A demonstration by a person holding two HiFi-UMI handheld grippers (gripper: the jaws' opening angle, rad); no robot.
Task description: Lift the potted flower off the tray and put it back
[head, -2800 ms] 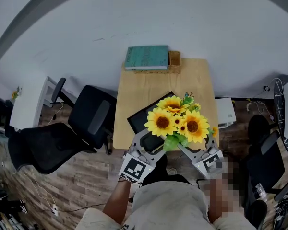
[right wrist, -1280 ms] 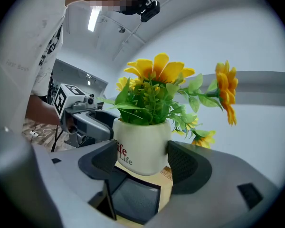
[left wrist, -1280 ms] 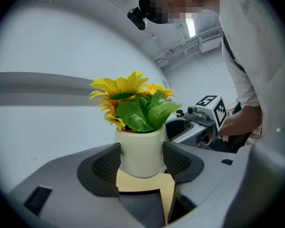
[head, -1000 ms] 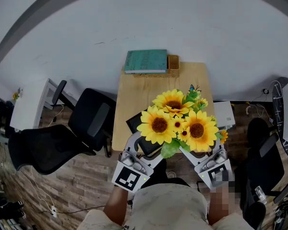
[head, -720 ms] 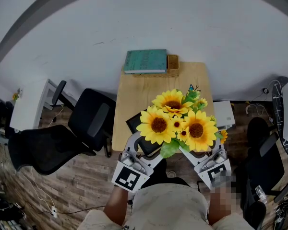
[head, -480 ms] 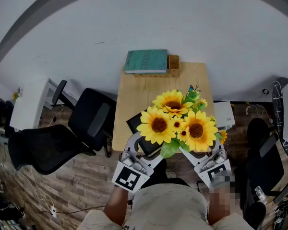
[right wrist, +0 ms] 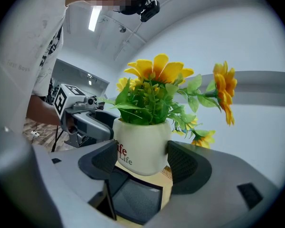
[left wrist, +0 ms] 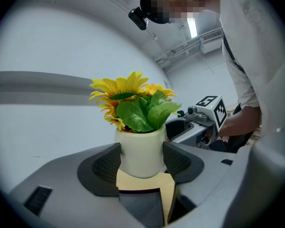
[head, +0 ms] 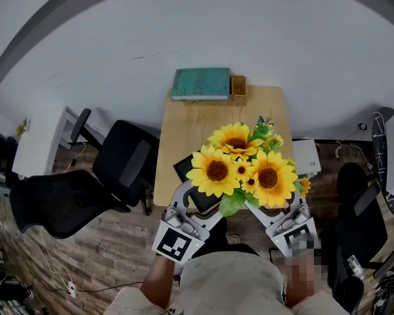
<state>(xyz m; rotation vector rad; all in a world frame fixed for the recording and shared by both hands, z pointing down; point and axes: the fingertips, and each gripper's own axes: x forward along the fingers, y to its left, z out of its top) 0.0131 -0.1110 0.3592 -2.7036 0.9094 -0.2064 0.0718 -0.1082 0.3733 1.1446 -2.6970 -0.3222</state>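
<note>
The potted flower (head: 241,167), yellow sunflowers in a white pot (left wrist: 141,152), hangs in the air above the black tray (head: 183,167) on the wooden table (head: 203,120). My left gripper (head: 202,201) and right gripper (head: 262,205) both come in from below the blooms, each shut on the pot from opposite sides. In the left gripper view the left gripper (left wrist: 141,161) has its dark pads pressed on the pot's sides. In the right gripper view the pot (right wrist: 143,148) shows red lettering, the right gripper (right wrist: 143,161) clamps it, and the tray (right wrist: 132,201) lies below. The blooms hide the pot in the head view.
A teal book (head: 200,83) and a small wicker basket (head: 238,86) lie at the table's far edge by the wall. Black office chairs (head: 118,166) stand left of the table. A white box (head: 306,155) sits on the floor to the right.
Since 2.8 s ago the flower has risen toward the head camera with both grippers on it. Over the last second it has hardly moved.
</note>
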